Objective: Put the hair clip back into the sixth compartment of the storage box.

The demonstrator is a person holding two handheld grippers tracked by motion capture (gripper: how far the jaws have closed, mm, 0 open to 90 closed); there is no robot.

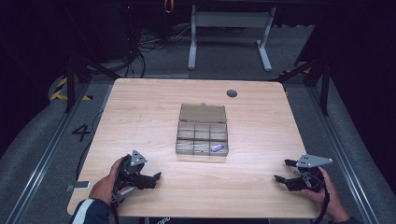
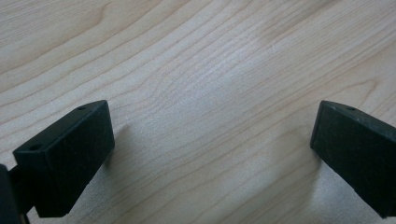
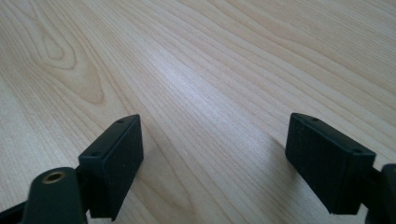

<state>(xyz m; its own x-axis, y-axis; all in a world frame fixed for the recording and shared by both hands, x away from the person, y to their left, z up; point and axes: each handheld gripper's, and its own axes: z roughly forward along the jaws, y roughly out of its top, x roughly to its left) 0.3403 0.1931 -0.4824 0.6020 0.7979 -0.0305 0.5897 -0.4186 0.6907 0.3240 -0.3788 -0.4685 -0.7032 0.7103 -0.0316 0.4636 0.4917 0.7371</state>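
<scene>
Woodgrain table [image 1: 140, 112] on grey floor, dim room, possibly carpeted; left tool [image 1: 156, 178] and right tool [image 1: 281, 171] spread.

A light wood-grain worktop [image 1: 140, 116] carries an open clear compartment box [image 1: 202, 135] at centre; a small purple item [image 1: 217, 148], perhaps a clip, lies at its 4 o'clock compartment.

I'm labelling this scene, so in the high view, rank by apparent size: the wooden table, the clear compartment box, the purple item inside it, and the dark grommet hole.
1. wooden table
2. clear compartment box
3 and 4. dark grommet hole and purple item: both tiny, too alike to rank.
</scene>
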